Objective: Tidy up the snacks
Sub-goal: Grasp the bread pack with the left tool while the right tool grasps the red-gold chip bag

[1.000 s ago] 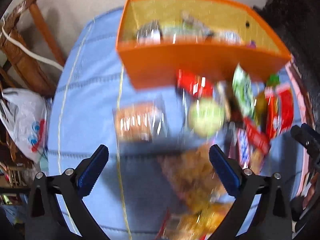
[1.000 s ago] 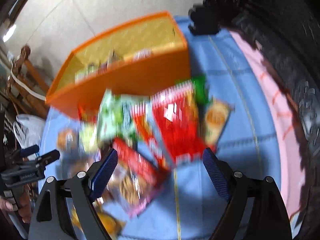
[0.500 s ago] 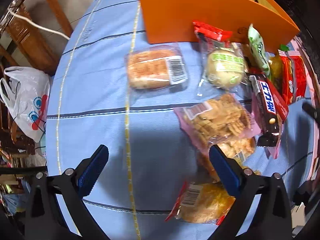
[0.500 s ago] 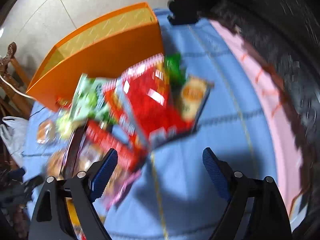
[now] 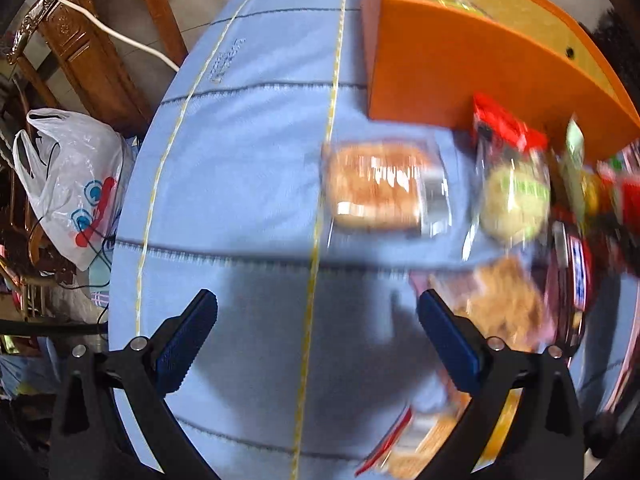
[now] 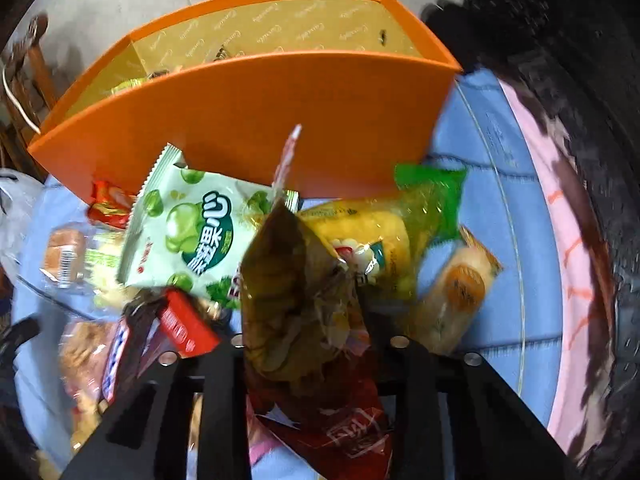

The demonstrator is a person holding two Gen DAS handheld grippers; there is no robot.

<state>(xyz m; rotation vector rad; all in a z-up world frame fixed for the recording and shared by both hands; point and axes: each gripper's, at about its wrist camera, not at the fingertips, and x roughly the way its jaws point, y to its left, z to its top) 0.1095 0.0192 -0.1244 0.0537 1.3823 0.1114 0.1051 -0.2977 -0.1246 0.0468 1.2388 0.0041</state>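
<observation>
My right gripper (image 6: 304,344) is shut on a red snack bag with a clear window (image 6: 296,288), held up on edge in front of the orange box (image 6: 260,120). Around it lie a green-apple candy bag (image 6: 192,232), a yellow bag with a green end (image 6: 372,232) and a round cake packet (image 6: 456,284). My left gripper (image 5: 316,340) is open and empty above bare blue cloth. Ahead of it lie a wrapped bread (image 5: 380,188) and a green-labelled bun (image 5: 516,200). The orange box (image 5: 460,68) stands at the upper right with snacks inside.
The blue cloth-covered table (image 5: 248,152) drops off at the left, where a white plastic bag (image 5: 76,184) and wooden furniture (image 5: 80,52) stand. A cracker bag (image 5: 504,304) and a chocolate bar (image 6: 128,344) lie near the front. A pink edge (image 6: 568,240) borders the right.
My right gripper has closed on the red snack bag and lifted it. My left gripper has swung left and closer to the table, staying open.
</observation>
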